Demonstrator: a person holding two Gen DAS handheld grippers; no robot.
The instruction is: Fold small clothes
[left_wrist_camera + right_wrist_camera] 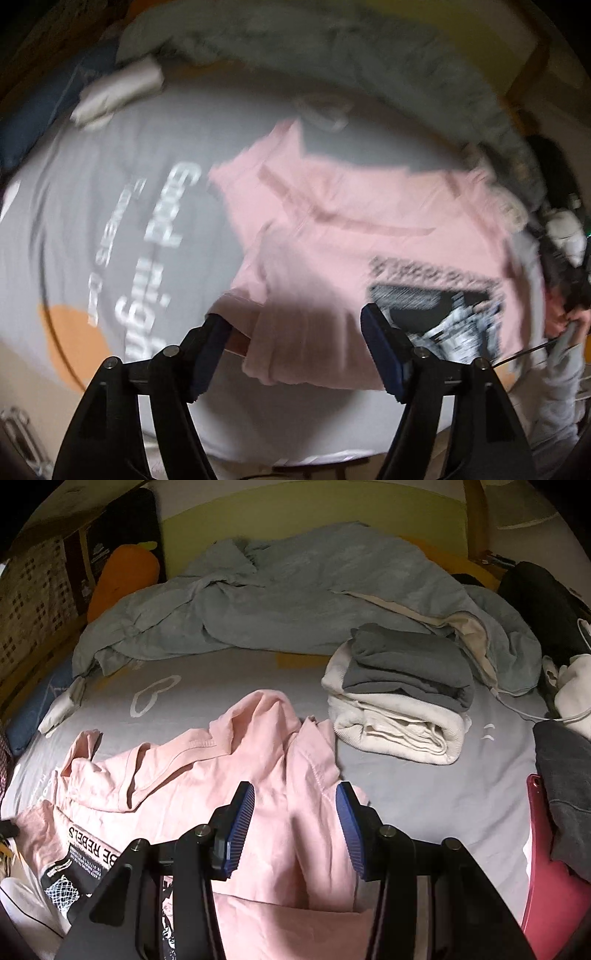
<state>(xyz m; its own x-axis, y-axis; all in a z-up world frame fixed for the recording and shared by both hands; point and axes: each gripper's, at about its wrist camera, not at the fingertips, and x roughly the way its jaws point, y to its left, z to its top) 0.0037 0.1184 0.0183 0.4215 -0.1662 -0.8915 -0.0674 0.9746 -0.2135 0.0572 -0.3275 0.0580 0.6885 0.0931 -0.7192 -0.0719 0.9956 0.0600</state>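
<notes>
A pink T-shirt (332, 236) with a black-and-white print lies spread and partly rumpled on the grey bed sheet (110, 184). My left gripper (295, 325) is open, its jaws wide apart over the shirt's near edge; this view is motion-blurred. In the right wrist view the same pink T-shirt (184, 775) lies bunched, its print at the lower left. My right gripper (295, 808) is open, with a fold of the shirt lying between its blue pads (242, 823); nothing is clamped.
A stack of folded clothes, grey on cream (399, 694), sits on the sheet at right. A rumpled grey-blue blanket (295, 590) lies across the back of the bed. An orange carrot plush (122, 576) is at back left. A small folded cream piece (118, 92) lies far left.
</notes>
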